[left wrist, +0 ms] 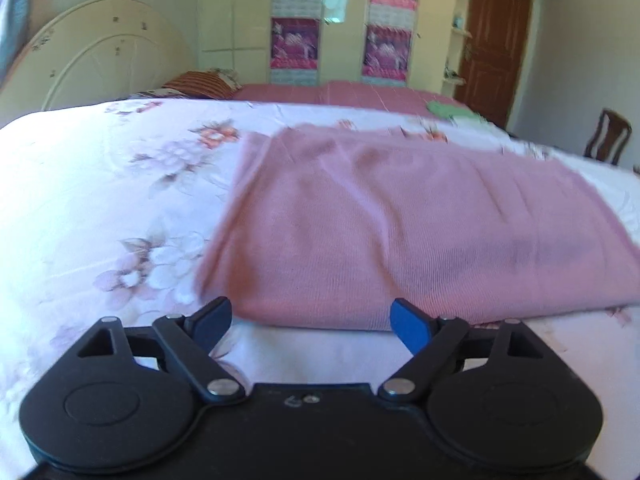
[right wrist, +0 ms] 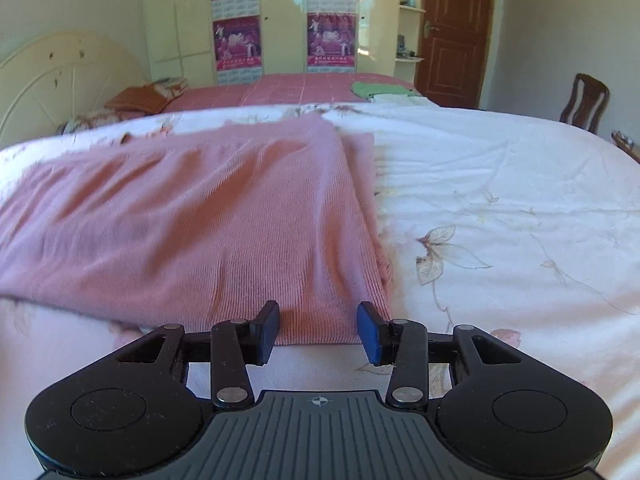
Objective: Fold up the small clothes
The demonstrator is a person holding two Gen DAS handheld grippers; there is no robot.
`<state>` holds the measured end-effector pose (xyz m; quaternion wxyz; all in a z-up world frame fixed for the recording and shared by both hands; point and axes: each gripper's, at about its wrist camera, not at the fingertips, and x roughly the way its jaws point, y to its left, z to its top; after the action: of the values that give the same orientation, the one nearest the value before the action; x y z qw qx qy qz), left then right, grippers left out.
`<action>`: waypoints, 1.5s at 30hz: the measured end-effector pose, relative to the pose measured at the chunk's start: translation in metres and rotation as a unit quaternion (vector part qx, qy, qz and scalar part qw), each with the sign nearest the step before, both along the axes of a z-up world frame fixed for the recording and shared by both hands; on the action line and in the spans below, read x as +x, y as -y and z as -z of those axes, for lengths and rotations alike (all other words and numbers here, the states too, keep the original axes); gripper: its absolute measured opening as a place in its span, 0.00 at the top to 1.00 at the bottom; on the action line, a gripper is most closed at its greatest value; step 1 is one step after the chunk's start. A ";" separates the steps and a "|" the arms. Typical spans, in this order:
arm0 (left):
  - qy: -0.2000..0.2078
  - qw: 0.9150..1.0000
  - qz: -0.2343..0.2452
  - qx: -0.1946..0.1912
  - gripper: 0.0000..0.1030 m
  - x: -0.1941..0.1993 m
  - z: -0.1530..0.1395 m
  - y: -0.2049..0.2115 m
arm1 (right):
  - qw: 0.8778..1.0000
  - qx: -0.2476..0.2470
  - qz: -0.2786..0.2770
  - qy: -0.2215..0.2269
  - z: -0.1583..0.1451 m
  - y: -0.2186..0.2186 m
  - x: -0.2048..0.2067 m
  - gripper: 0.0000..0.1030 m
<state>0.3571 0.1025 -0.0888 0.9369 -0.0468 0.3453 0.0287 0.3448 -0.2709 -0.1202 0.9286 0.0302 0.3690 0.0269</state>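
Bedroom scene: floral white bedspread (left wrist: 100,184) carries a pink knit garment (left wrist: 400,232), folded flat, straight ahead of both tools. Behind it sits a pink checked bed (right wrist: 280,88) with a green cloth (right wrist: 380,89), then a cream wardrobe (right wrist: 180,20) with purple posters, a brown door (right wrist: 454,32) and a wooden chair (right wrist: 586,102).

Left wrist view alone shows the garment's left folded edge, with floral print beyond it. Right wrist view alone shows the right edge, where stacked layers are visible, and bare bedspread further right.

Left tool (left wrist: 311,322): jaws spread wide, nothing between them, near hem of the garment just ahead of its tips. Right tool (right wrist: 318,330): jaws about half apart, gripping nothing, blue pads standing at the garment's near right corner; contact with the fabric unclear.
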 end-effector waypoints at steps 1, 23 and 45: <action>0.004 0.999 -0.013 -0.030 0.17 -0.008 -0.002 -0.008 | 1.000 0.006 0.003 0.014 -0.006 0.001 -0.005 0.59; 0.079 0.895 -0.156 -0.411 0.16 0.030 0.039 -0.060 | 0.991 0.103 -0.060 0.054 -0.034 -0.061 0.003 0.60; 0.080 0.832 -0.227 -0.500 0.52 0.005 0.060 -0.063 | 0.983 0.155 -0.089 0.041 -0.014 -0.121 0.057 0.81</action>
<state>0.3619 0.1657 -0.1492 0.7774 -0.5876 0.2163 0.0599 0.4016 -0.1494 -0.1062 0.9210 0.1392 0.3228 0.1677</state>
